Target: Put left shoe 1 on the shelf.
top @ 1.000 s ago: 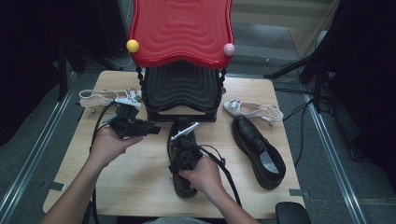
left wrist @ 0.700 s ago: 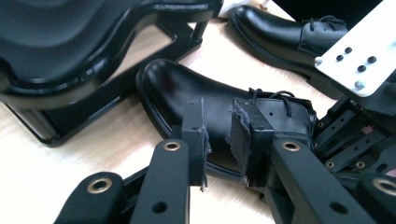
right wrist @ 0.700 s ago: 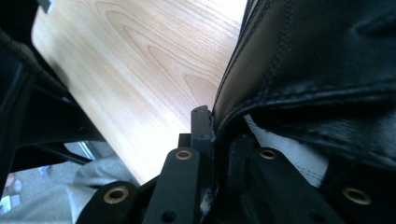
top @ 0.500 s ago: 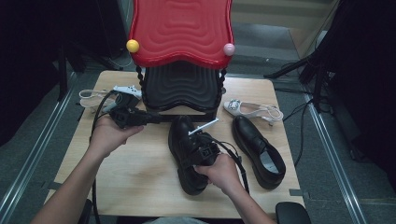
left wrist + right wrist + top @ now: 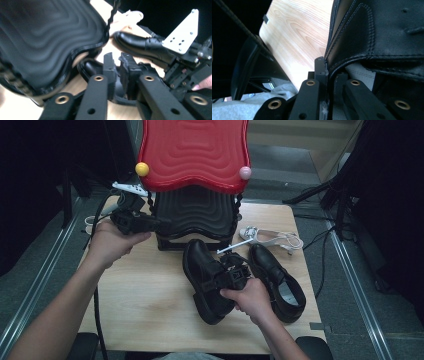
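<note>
One shoe (image 5: 205, 275) pinched in right tongs (image 5: 235, 275).

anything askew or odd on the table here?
The black shoe pinched at its collar by the right hand-held gripper lies angled, out of line with its mate. One white heeled sandal lies behind the mate. Nothing looks spilled or damaged.

We note bare table (image 5: 145, 300) front-left, open for passage. Shoe rack (image 5: 196, 215) blocks rear centre; two black shoes (image 5: 207, 275) (image 5: 277, 277) crowd right side; sandal (image 5: 272, 239) behind them.
</note>
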{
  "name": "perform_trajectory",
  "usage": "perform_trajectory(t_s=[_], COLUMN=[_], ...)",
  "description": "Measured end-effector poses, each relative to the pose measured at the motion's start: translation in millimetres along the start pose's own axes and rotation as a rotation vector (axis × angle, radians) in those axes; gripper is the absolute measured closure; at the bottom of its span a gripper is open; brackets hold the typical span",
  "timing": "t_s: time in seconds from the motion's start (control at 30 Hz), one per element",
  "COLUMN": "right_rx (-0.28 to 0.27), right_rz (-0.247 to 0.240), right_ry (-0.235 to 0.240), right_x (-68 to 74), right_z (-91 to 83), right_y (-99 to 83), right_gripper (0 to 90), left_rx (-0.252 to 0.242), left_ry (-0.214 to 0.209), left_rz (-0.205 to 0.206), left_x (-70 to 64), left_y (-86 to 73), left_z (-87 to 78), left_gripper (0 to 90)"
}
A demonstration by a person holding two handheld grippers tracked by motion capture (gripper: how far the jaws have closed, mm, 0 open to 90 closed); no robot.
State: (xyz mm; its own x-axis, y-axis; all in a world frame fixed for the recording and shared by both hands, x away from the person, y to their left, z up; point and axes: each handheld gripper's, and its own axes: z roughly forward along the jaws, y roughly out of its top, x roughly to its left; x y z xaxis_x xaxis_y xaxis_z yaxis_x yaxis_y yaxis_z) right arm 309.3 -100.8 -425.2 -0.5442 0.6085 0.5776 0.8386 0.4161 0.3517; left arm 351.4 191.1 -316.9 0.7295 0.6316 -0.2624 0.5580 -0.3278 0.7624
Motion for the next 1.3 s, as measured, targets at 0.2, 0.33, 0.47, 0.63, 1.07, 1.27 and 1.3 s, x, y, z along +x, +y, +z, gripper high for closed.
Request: perform_trajectory(t_s=[0.2,0.33,0.47,0.63,1.07,1.27,1.3], right_rx=[-0.013,-0.028,-0.029,-0.037,-0.077,-0.125,-0.127], right_rz=[-0.022,-0.052,-0.057,-0.067,-0.113,-0.146,-0.151], right_ry=[0.019,0.008,0.009,0.013,-0.01,-0.053,-0.061], right_x=[10.8,18.2,21.4,25.5,44.5,49.6,49.4], right_z=[-13.9,-21.2,-25.2,-28.3,-45.6,-48.0,-46.5], right_y=[3.1,8.5,12.2,17.3,38.0,59.6,65.4], right_gripper=[87.5,87.5,87.5,87.4,87.4,87.4,87.3], left_rx=[-0.055,-0.091,-0.101,-0.103,-0.065,-0.065,-0.065], left_ry=[0.011,0.029,0.041,0.071,0.134,0.137,0.136], left_rz=[0.052,0.055,0.061,0.052,0.006,0.009,0.01], left_x=[-5.0,-1.0,1.5,7.5,26.3,27.8,28.1], left_y=[34.1,59.3,74.8,98.4,108.7,107.1,107.1], left_z=[-14.2,-17.0,-14.8,-7.2,1.9,2.3,2.3], left_gripper=[90.0,90.0,90.0,90.0,90.0,90.0,90.0])
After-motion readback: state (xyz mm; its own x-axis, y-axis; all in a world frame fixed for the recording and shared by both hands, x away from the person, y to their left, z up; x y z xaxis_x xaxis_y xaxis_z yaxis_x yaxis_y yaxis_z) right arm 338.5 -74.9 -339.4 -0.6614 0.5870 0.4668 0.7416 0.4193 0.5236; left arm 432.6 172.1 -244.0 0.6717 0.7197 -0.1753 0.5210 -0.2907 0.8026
